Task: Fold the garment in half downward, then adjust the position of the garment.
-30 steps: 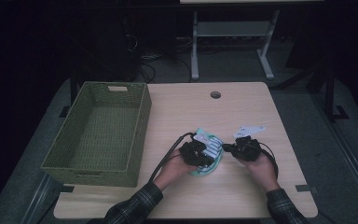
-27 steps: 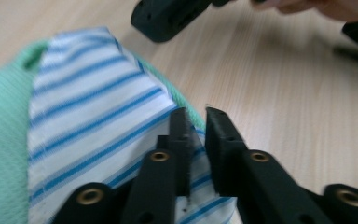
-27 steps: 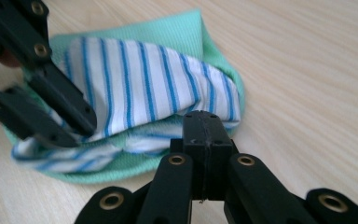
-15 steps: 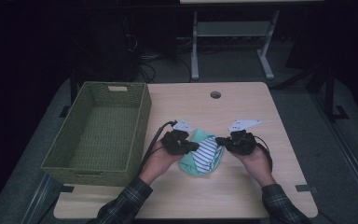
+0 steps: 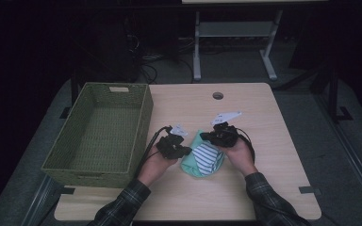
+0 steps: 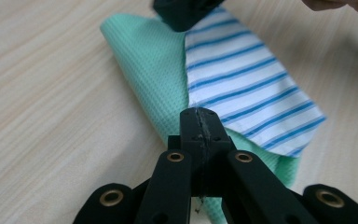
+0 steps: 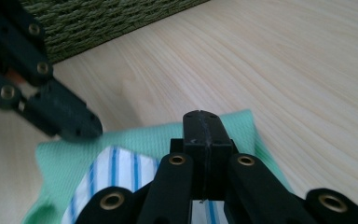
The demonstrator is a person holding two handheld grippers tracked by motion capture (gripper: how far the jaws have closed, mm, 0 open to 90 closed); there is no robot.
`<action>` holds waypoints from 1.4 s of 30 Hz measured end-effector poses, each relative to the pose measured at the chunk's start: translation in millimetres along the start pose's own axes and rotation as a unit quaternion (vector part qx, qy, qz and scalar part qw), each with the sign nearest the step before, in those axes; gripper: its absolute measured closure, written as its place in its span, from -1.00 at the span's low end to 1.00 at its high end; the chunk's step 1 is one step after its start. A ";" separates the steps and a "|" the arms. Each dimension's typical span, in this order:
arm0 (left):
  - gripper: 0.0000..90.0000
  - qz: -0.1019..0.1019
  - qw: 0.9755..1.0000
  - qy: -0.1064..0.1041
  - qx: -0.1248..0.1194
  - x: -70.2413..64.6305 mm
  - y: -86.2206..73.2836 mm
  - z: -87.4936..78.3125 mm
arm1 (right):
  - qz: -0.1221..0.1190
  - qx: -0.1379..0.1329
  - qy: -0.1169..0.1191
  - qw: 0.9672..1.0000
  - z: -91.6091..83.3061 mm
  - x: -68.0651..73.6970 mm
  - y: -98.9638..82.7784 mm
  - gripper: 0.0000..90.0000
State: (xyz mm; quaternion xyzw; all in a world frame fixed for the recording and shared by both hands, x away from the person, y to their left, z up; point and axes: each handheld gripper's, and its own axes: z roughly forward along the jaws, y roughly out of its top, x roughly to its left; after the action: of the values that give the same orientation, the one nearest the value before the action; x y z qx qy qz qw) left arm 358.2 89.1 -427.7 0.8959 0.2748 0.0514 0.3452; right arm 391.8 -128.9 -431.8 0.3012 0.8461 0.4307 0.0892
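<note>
A mint-green cloth (image 5: 202, 159) with a blue-and-white striped side lies folded on the wooden table between my two hands. My left gripper (image 5: 186, 150) is shut, and its tip sits at the cloth's left edge. In the left gripper view its jaws (image 6: 200, 116) meet over the seam between the green and the stripes (image 6: 247, 88). My right gripper (image 5: 204, 137) is also shut, at the cloth's far corner. In the right gripper view its tip (image 7: 201, 119) lies over the green weave (image 7: 135, 140). No fabric shows between either pair of pads.
A green woven basket (image 5: 141, 123) stands on the left part of the table, close to my left hand, and is seen again as a woven wall (image 7: 98, 18). Bare wood (image 5: 273, 155) lies to the right. A cable hole (image 5: 218, 95) sits near the far edge.
The hands first drew apart, the left going left. The right gripper then came back left to the cloth's far corner. The cloth went from bunched to spread, with stripes showing.
</note>
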 end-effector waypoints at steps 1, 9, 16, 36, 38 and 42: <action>0.99 0.000 1.000 0.000 0.000 0.0 0.0 0.0 | 0.000 0.000 0.000 1.000 0.0 0.0 0.0 1.00; 0.99 0.008 0.999 0.010 0.044 3.2 -6.5 16.5 | 0.008 0.058 0.000 0.998 44.0 -2.8 -2.9 1.00; 0.99 0.013 0.999 0.016 0.049 2.9 -7.1 20.5 | 0.009 0.067 -0.002 0.998 47.9 -3.2 -6.6 1.00; 0.97 0.022 0.998 -0.036 0.041 -33.7 -24.4 1.1 | 0.029 0.033 -0.047 0.998 0.4 -40.4 -17.7 1.00; 0.97 0.025 0.998 -0.035 0.048 -35.9 -24.7 5.2 | 0.028 0.038 -0.045 0.998 5.9 -42.1 -16.2 1.00; 0.97 0.036 0.997 -0.024 0.060 -37.4 -25.7 10.2 | 0.023 0.050 -0.040 0.998 16.2 -42.7 -13.8 1.00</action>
State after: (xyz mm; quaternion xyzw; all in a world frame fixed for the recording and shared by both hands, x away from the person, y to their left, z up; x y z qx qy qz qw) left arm 317.8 79.0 -448.3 0.9255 0.2364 0.0253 0.2949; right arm 426.7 -149.1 -457.1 0.3414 0.8551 0.3776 0.0979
